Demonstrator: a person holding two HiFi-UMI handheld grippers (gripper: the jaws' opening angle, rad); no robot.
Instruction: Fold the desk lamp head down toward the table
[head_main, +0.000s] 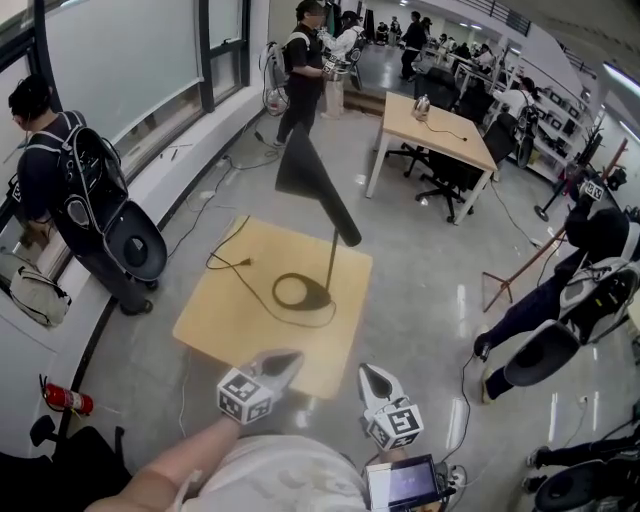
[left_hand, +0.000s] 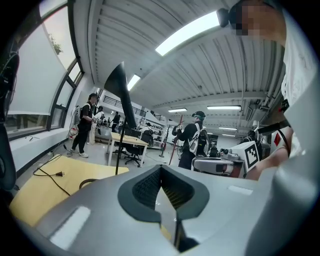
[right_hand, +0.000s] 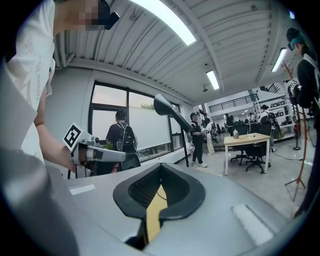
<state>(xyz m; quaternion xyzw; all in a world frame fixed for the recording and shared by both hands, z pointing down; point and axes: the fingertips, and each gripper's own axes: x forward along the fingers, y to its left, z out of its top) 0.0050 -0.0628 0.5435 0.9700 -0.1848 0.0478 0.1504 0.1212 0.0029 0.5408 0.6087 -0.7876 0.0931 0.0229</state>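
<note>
Tipping of the whole desk lamp (head_main: 325, 215) looks the biggest risk; its long black lamp head (head_main: 308, 170) sits high on a thin stem (head_main: 333, 258) over a small round base (head_main: 300, 292), so a sideways push up high, with nothing steadying the base, could rock it over or slide it across the yellow surface (head_main: 215, 320); a lesser risk is smooth closed jaws glancing off the sloped cone, so the head swings instead of folding at its joint; least, the black cord (head_main: 240, 272) loops loosely round the base and trails to a plug (head_main: 215, 262) at the centre left of the surface, where a dragged base could snag it.

The lamp stands at the centre of the head view, on the right half of the surface, its head raised and slanting from upper left down to the stem top; both grippers sit at the bottom of that frame, well apart from it. The left hand-held gripper (head_main: 283, 360) has its jaws pressed together on nothing, its tip over the lower edge of the surface, below the base; the right hand-held gripper (head_main: 376, 376) also looks closed and empty, just off the lower right corner. Neither touches the lamp; in both gripper views it rises beyond the jaw tips, left of centre.
</note>
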